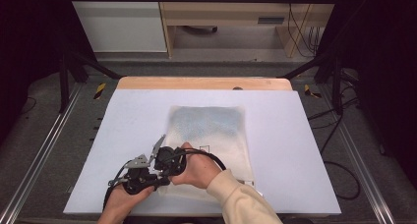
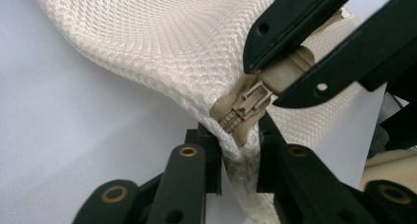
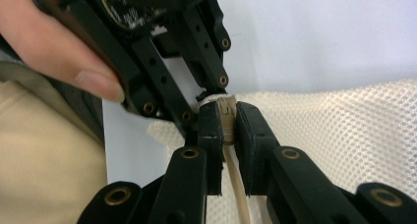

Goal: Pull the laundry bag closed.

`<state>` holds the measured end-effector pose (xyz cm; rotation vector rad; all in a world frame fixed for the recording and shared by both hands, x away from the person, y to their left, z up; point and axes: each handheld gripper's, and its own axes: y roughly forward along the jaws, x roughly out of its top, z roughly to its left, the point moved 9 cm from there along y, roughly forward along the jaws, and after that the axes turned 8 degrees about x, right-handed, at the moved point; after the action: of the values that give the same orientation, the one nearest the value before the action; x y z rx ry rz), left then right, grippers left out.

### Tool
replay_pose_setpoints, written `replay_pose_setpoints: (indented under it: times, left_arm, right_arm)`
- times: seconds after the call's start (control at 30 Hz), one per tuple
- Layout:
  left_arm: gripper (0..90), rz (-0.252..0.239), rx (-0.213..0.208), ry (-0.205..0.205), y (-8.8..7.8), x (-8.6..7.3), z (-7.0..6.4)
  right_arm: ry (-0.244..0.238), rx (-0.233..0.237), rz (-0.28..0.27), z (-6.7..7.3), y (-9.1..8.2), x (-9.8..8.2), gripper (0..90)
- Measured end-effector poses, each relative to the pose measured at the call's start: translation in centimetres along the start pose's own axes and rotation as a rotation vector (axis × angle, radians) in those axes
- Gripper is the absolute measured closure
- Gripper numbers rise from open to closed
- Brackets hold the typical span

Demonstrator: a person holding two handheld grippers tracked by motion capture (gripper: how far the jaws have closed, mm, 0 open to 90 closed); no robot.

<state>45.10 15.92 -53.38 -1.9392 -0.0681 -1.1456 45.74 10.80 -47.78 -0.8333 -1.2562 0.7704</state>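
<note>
A cream mesh laundry bag [image 1: 209,135] lies flat on the pale worktop [image 1: 305,150], its near-left corner lifted between two tongs. The left tongs [image 2: 241,153] clamp the mesh edge beside the zipper's end; the right tongs [image 3: 226,121] pinch the zipper pull [image 2: 287,69]. The bag looks light, soft and floppy, so the fabric probably needs bracing close to the slider [image 2: 248,103] while the pull tab is drawn.

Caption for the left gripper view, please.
Left gripper pinches the mesh bag corner while the right gripper clamps the zipper pull.
</note>
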Motion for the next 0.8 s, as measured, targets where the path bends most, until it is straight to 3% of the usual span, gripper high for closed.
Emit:
replay_pose_setpoints:
  times: [0.33,0.8]
  left_arm:
    - [81.8,0.004,0.02,0.014,-0.3,0.1,0.1]
    - [82.5,-0.007,0.035,0.023,-0.6,0.3,0.1]
  right_arm:
    - [-0.028,-0.022,0.019,-0.2,0.2,-0.7,82.1]
    - [-0.005,-0.064,0.08,-0.6,0.1,-2.7,82.3]
